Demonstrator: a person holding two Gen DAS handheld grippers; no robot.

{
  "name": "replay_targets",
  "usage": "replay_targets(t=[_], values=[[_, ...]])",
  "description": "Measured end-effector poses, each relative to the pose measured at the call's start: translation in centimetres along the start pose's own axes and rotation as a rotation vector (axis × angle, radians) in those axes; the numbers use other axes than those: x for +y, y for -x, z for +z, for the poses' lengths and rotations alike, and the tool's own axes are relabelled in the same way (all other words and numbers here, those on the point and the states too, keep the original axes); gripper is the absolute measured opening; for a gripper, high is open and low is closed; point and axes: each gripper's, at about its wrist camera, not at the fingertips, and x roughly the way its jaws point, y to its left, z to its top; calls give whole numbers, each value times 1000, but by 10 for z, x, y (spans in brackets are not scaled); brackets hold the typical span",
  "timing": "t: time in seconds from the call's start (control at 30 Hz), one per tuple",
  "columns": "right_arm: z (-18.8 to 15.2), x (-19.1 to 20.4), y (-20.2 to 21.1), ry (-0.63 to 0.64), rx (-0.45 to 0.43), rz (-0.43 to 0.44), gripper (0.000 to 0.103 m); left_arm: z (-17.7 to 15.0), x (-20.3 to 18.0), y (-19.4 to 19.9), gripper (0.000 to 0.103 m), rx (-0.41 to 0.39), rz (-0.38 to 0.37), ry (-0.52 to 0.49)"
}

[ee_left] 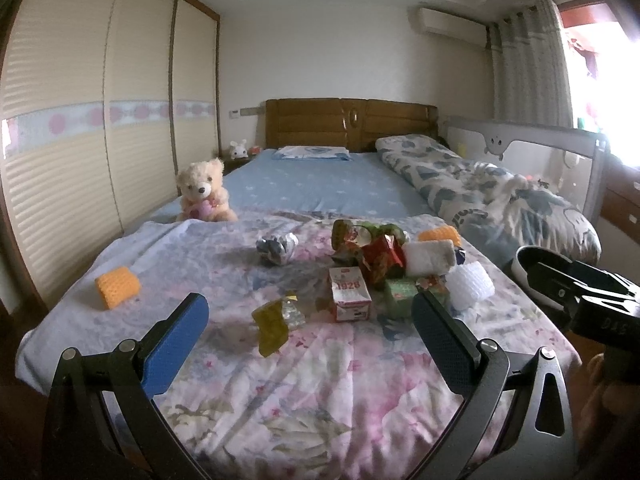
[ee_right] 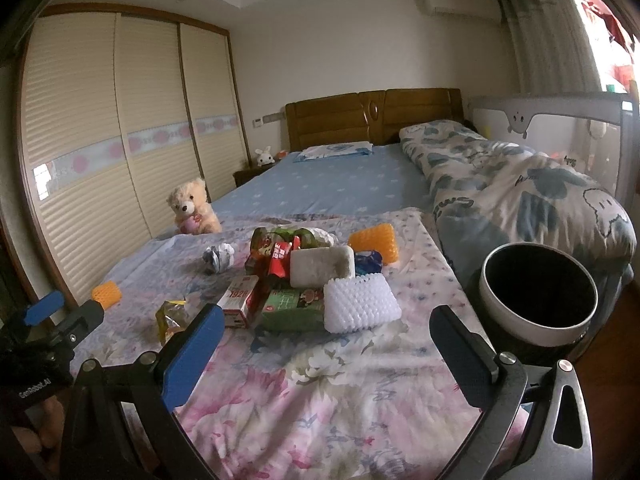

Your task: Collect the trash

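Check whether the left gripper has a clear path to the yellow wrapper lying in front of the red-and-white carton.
Probably yes: the left gripper is open, the yellow wrapper lies between its fingers on bare quilt, and nothing covers it.

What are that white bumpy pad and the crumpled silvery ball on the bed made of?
The white bumpy pad looks like soft foam netting: a matte, regular mesh of raised cells. The crumpled silvery ball seems to be foil or metallised wrapper, judging by its shiny, sharp creases, though plain paper can't be excluded.
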Motion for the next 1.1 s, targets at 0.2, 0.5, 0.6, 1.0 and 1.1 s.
replay_targets(t=[0.2,0.5,0.6,1.0,1.1], values=[[-6,3,-4,-1,16,5,103,1,0,-9,103,29,-6,8],[-4,-6,-15,-20,60,9,103,-3,12,-26,103,87,-12,43],[-4,-6,-21,-17,77,13,103,-6,18,-34,103,108,3,54],[-4,-17,-64,-23,176,23,103,-12,42,-82,103,213,57,68],[-5,-24,-78,-40,207,23,103,-14,47,-99,103,250,71,78]])
